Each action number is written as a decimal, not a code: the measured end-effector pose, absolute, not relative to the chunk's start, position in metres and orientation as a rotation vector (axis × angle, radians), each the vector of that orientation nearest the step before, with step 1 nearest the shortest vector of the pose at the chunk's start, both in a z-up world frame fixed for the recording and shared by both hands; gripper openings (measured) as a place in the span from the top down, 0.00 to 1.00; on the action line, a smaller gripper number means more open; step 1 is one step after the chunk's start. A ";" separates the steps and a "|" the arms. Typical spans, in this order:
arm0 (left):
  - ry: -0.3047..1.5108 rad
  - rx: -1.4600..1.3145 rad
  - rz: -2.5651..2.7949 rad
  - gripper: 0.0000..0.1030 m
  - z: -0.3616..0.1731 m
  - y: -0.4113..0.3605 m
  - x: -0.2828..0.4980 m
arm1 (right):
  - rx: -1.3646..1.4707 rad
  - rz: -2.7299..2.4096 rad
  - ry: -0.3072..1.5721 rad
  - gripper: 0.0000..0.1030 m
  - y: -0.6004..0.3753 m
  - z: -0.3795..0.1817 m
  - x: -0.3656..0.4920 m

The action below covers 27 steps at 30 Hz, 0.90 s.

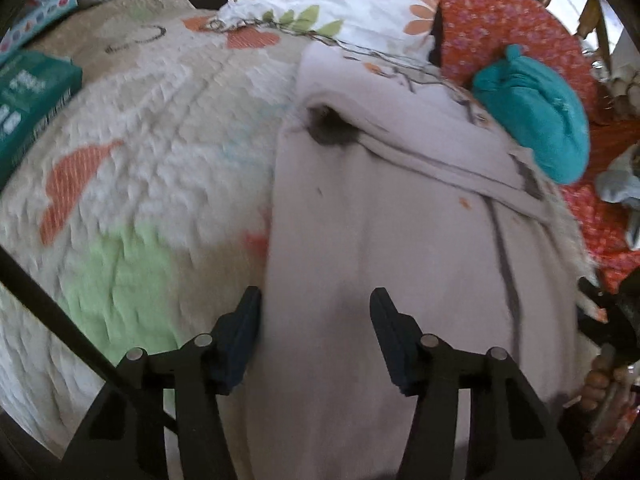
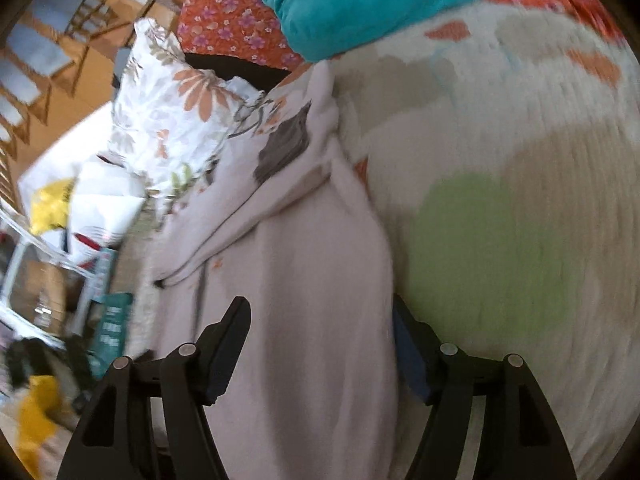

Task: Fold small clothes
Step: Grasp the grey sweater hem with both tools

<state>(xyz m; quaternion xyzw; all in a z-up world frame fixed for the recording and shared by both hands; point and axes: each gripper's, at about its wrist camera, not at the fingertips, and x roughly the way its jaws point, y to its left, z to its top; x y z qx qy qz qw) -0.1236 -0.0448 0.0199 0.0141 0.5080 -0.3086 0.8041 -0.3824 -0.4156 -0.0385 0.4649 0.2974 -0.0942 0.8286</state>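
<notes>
A pale lilac garment [image 1: 380, 216] lies folded lengthwise on a quilted bedspread [image 1: 132, 168], with a dark patch near its far end. My left gripper [image 1: 316, 300] is open, its fingers straddling the garment's near left edge. In the right wrist view the same lilac garment [image 2: 304, 264] runs between the fingers of my right gripper [image 2: 320, 312], which is open, with its right finger partly hidden under the cloth's edge. A folded teal garment [image 1: 536, 116] lies beyond, also in the right wrist view [image 2: 360, 0].
A floral pillow [image 1: 320, 4] and an orange flowered cloth [image 1: 500, 20] lie at the far end. A teal box [image 1: 28, 96] sits at the left. Wooden chairs [image 2: 48, 40] and floor clutter show left of the bed.
</notes>
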 end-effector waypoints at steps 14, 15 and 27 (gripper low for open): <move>1.171 -0.176 -0.703 0.50 0.002 -0.009 -0.194 | 1.266 0.103 0.633 0.30 -0.358 -0.077 -0.438; 1.178 -0.193 -0.703 0.50 0.000 -0.004 -0.196 | 1.265 0.111 0.638 0.30 -0.353 -0.078 -0.440; 1.196 -0.182 -0.679 0.71 -0.005 -0.002 -0.211 | 1.092 0.088 0.791 0.53 -0.304 -0.076 -0.426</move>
